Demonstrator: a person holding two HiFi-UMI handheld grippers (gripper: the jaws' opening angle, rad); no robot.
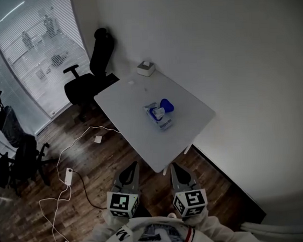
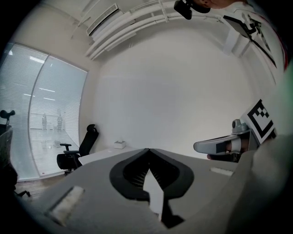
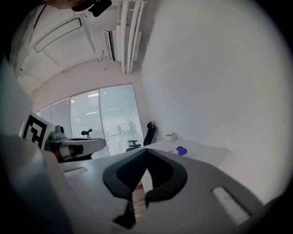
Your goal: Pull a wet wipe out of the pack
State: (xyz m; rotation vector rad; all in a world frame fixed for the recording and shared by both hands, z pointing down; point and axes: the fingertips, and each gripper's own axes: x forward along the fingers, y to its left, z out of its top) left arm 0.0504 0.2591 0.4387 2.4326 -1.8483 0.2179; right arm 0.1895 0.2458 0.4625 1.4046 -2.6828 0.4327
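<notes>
The wet wipe pack (image 1: 160,116) lies flat near the middle of the white table (image 1: 130,94), its blue lid (image 1: 166,105) flipped open toward the wall. In the right gripper view the lid (image 3: 181,150) shows as a small blue shape far ahead. Both grippers are held off the table's near corner, well short of the pack. My left gripper (image 1: 135,165) has its tips together (image 2: 147,150) with nothing between them. My right gripper (image 1: 173,166) is likewise shut and empty (image 3: 146,150).
A white box (image 1: 145,68) sits at the table's far corner. A black office chair (image 1: 92,75) stands by that end, more chairs (image 1: 15,149) at the left. A white cable and power strip (image 1: 68,176) lie on the wooden floor. A wall runs along the right.
</notes>
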